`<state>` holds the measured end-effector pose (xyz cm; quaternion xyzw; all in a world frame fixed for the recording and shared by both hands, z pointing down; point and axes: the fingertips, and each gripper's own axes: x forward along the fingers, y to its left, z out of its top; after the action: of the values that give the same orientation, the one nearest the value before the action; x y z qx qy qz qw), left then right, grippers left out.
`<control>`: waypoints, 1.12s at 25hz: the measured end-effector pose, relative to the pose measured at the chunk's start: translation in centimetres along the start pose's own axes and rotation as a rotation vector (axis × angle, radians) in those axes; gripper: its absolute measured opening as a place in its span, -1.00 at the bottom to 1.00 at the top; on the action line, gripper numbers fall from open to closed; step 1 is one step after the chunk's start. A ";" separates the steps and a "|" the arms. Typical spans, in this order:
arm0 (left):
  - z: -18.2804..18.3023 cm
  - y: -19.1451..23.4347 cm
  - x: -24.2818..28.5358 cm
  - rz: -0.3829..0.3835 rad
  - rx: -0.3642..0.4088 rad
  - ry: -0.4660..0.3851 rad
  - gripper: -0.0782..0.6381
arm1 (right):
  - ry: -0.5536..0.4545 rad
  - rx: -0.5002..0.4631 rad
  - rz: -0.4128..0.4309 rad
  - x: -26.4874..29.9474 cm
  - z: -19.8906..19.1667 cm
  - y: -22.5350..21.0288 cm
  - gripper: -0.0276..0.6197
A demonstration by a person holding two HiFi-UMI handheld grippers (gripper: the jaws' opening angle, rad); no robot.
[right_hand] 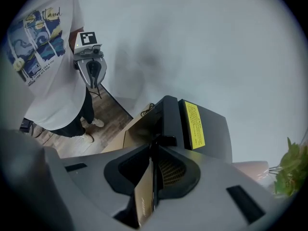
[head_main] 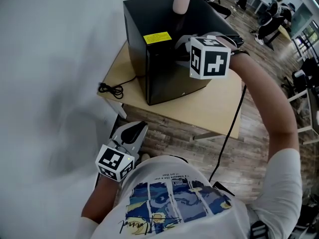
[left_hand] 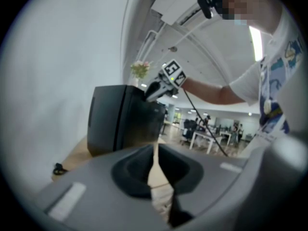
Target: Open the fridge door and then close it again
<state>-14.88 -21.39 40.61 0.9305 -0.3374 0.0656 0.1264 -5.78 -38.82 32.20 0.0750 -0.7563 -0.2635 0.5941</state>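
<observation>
**Right gripper is pinching the top edge of the fridge door**

The black fridge (head_main: 159, 14) is standing on a wooden table (head_main: 224, 108) close to the wall. The right gripper (right_hand: 155, 144) is reaching down from above onto the fridge door (right_hand: 169, 117). As far as I can judge, its jaws are pressing on the door's thin top edge. The door is looking closed, or open only by a crack; I cannot tell which. The left gripper (left_hand: 155, 149) is hanging low beside the person's body, well apart from the fridge, with its jaws together and nothing between them.

The grip is sitting on a narrow, smooth edge, so the jaws may slip off when the pull begins. If the door seal is holding strongly, the whole fridge may slide on the table instead of opening. Then the pink vase (head_main: 181, 0) standing on its top may tip over.

A yellow label (head_main: 157, 37) is lying on the fridge's top near the front edge. Its black print is too small to read. The person's shirt (head_main: 169, 198) is showing a painted picture with script that I cannot read. No brand name is showing.
</observation>
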 end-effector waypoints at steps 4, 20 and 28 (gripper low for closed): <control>-0.2 -0.1 0.0 -0.012 0.002 0.013 -0.69 | 0.008 -0.004 -0.005 -0.1 0.1 0.2 -0.75; -1.0 0.8 -2.2 -0.036 -0.008 0.029 -0.70 | 0.036 0.016 0.035 -0.7 0.0 1.0 -0.81; -1.6 -0.1 -2.0 -0.103 0.002 0.045 -0.70 | 0.052 -0.053 0.064 -4.6 -0.6 7.1 -0.80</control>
<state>-16.36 -19.66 41.75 0.9450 -0.2863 0.0801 0.1363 -2.53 -31.06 31.82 0.0419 -0.7353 -0.2625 0.6235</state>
